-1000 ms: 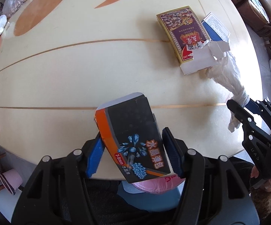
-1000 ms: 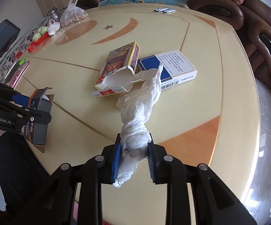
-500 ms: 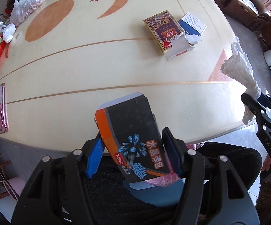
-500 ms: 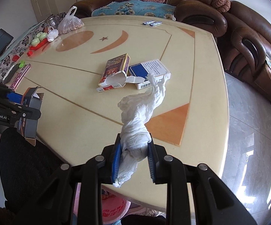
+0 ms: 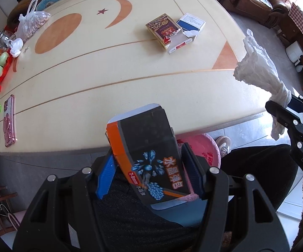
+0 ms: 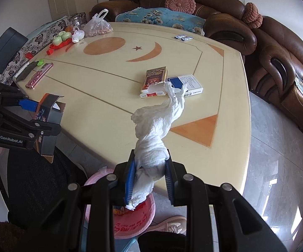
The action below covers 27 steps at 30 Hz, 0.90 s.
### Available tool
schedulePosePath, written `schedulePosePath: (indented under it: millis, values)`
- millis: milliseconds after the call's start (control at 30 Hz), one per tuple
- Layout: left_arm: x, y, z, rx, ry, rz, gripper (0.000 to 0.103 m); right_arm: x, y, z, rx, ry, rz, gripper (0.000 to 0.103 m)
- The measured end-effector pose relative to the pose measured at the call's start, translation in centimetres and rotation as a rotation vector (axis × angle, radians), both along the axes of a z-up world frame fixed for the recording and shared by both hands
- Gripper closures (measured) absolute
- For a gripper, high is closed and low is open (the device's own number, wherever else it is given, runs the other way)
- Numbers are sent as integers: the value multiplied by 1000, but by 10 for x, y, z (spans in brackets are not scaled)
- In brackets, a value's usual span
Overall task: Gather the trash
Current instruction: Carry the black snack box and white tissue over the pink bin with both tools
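My left gripper (image 5: 149,172) is shut on an open black and orange carton (image 5: 147,153), held just off the near edge of the cream table (image 5: 109,67), above dark trousers. The same carton (image 6: 48,113) shows at the left of the right wrist view. My right gripper (image 6: 149,178) is shut on a twisted white tissue (image 6: 153,134) that stands up from the jaws; in the left wrist view the tissue (image 5: 258,67) appears at the far right. A pink bin (image 6: 134,220) stands on the floor below both grippers, its rim (image 5: 199,145) partly hidden by the carton.
A red-gold box (image 5: 164,29) with a torn flap and a blue-white box (image 5: 191,22) lie on the table. Along the left edge are a pink phone (image 5: 8,121), toys (image 5: 0,63) and a plastic bag (image 5: 31,25). Brown sofas (image 6: 277,63) stand behind.
Both grippers have risen and drawn back from the table toward its near edge, each carrying its load. The tissue has come off the boxes and now hangs in the air; the pink bin has appeared.
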<state>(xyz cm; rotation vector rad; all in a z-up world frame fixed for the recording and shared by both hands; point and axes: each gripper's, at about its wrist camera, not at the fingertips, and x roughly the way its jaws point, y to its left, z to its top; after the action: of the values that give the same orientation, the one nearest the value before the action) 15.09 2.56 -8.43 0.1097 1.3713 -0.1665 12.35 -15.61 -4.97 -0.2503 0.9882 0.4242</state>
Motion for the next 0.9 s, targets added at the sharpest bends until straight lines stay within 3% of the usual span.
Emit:
schedulePosePath:
  millis: [433, 900]
  values:
    - [-57, -3, -22, 8, -43, -56, 43, -56, 14, -11, 13, 28, 19, 78]
    - [-97, -17, -75, -26, -3, -97, 43, -95, 26, -59, 1, 94, 13, 78]
